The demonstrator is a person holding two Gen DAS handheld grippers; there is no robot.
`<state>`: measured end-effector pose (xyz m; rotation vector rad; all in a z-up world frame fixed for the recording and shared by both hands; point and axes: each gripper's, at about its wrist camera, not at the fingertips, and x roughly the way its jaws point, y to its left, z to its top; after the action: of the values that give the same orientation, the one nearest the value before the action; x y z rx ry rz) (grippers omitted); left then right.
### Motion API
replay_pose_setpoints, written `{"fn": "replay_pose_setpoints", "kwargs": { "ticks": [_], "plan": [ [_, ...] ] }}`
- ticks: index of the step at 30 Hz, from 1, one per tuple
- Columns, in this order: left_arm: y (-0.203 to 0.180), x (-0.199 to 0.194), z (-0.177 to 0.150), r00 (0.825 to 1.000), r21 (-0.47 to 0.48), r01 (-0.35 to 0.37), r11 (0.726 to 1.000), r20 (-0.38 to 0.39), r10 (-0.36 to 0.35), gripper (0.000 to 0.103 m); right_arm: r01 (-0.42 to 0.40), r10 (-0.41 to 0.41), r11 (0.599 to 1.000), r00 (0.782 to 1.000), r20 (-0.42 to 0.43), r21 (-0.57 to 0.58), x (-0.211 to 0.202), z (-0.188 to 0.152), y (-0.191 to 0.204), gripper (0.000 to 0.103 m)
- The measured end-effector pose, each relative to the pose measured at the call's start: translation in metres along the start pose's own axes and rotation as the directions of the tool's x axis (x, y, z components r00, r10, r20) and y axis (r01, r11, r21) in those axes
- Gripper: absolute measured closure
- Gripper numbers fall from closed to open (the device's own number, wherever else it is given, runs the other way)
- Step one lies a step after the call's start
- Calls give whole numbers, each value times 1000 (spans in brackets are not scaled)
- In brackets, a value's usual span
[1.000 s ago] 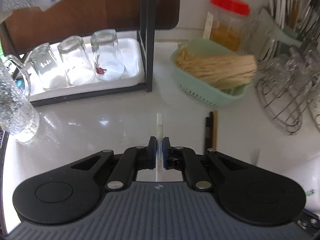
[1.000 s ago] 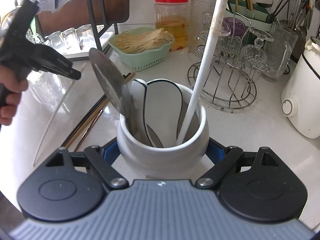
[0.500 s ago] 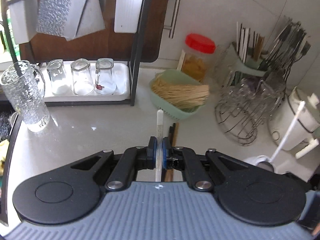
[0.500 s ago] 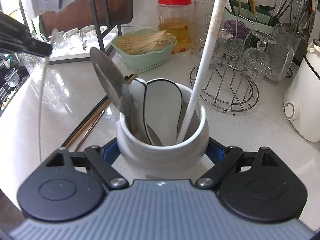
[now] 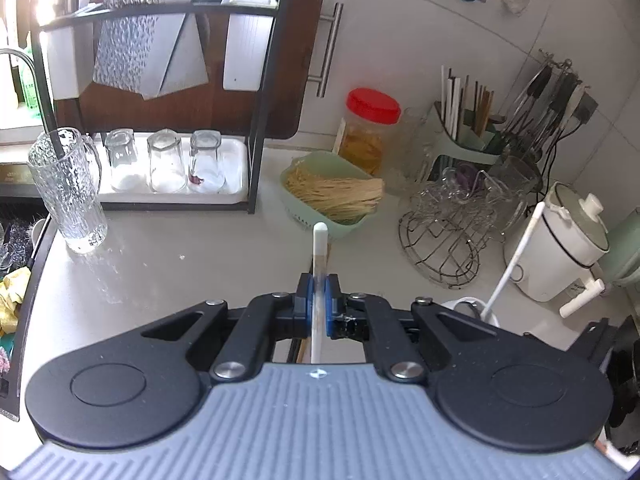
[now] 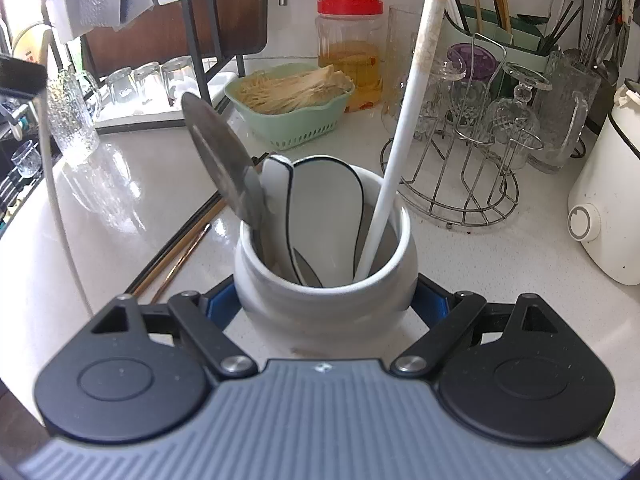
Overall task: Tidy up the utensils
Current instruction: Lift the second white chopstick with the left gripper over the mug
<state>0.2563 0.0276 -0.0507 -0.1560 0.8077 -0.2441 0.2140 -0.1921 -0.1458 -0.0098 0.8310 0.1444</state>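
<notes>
My left gripper [image 5: 318, 280] is shut on a long white chopstick [image 5: 320, 240], held up above the counter. In the right wrist view that chopstick [image 6: 56, 192] hangs down at the far left, under the black tip of the left gripper [image 6: 20, 76]. My right gripper [image 6: 326, 300] is shut on a white ceramic utensil jar [image 6: 324, 312] standing on the counter. The jar holds a metal spatula [image 6: 224, 164], white spoons [image 6: 324, 208] and another white chopstick [image 6: 404, 120]. Dark and wooden chopsticks [image 6: 180, 248] lie on the counter left of the jar.
A green basket of noodles [image 6: 288, 96], a red-lidded jar [image 6: 348, 52] and a wire rack of glasses [image 6: 464, 160] stand behind. A white cooker [image 6: 608, 200] is at the right. A glass pitcher [image 5: 68, 192] and a tray of tumblers [image 5: 168, 160] sit at the left.
My left gripper has risen and pulled back with the white chopstick, lifting it off the counter. The right gripper and the jar have not moved.
</notes>
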Motion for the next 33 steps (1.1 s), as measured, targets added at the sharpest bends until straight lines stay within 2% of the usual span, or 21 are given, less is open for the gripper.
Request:
{"fn": "replay_pose_setpoints", "kwargs": {
  "ticks": [12,22,33],
  "plan": [
    [-20,-28,6,999,33,11,999,32,-12,96,0,0,1000,1000,25,2,-1,-3,0,12],
    [-31,-37,21,999,59,18,998,43,-21,96,9,-10,1000,999,37,14,-2,-4,2,12],
    [-59,-64,47,996,110,59,992,64,-67,96,9,-10,1000,999,41,14,-2,-5,1,12]
  ]
}}
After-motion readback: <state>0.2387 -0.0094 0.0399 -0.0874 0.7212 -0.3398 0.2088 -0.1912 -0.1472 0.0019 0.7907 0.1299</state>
